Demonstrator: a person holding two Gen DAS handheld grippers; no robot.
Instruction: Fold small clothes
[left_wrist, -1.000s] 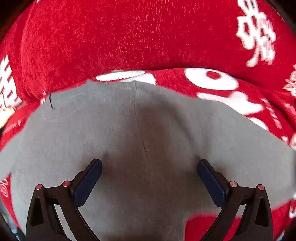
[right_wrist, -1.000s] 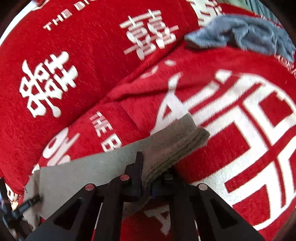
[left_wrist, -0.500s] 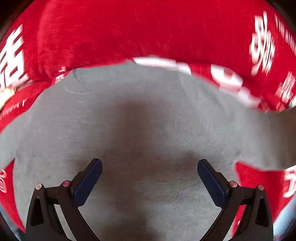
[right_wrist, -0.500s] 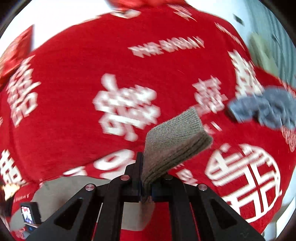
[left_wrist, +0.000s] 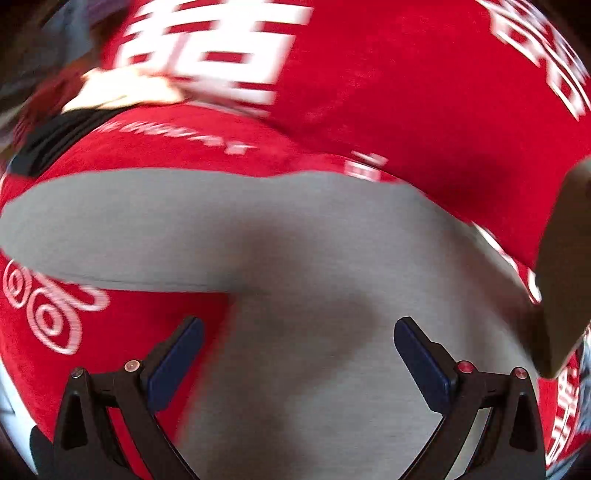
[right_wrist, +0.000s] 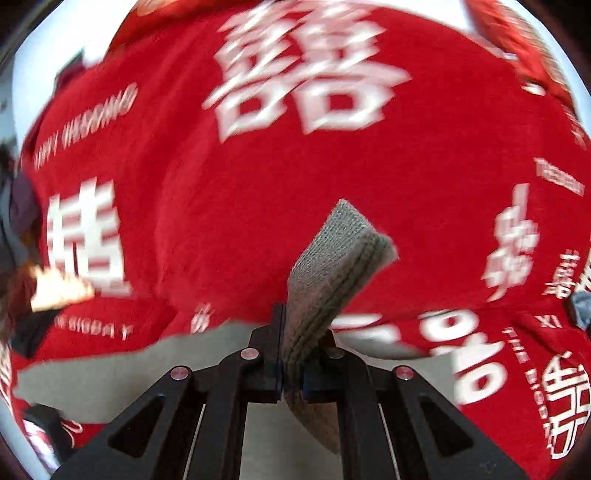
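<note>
Your right gripper (right_wrist: 291, 354) is pressed together on the ribbed cuff (right_wrist: 332, 266) of the grey garment (left_wrist: 295, 251), the knit end sticking up and forward out of the jaws. A second ago that cuff lay low against the red blanket (right_wrist: 258, 206) with the grey cloth trailing flat beside it; now you have lifted it and swung it across, so the blanket's big white characters have slid past behind it and the blue-grey cloth (right_wrist: 580, 308) that sat near the cuff has dropped to the far right edge of the right wrist view.

Your left gripper (left_wrist: 295, 354) stands spread wide with nothing between its pads, hovering over the body of the garment. A second ago grey cloth filled the whole space under both fingers; now the red blanket shows under the left finger (left_wrist: 177, 358), and a folded edge runs across the view — the gripper has shifted sideways over the cloth. At the right edge of the left wrist view a dark flap hangs in the air, most likely the part you are carrying with the right hand, though the blur makes that uncertain.

The garment is spread on the blanket with one end raised. I judge the fold to be mid-travel: the lifted end has yet to be laid down, and the left gripper is free to pin the crease.
</note>
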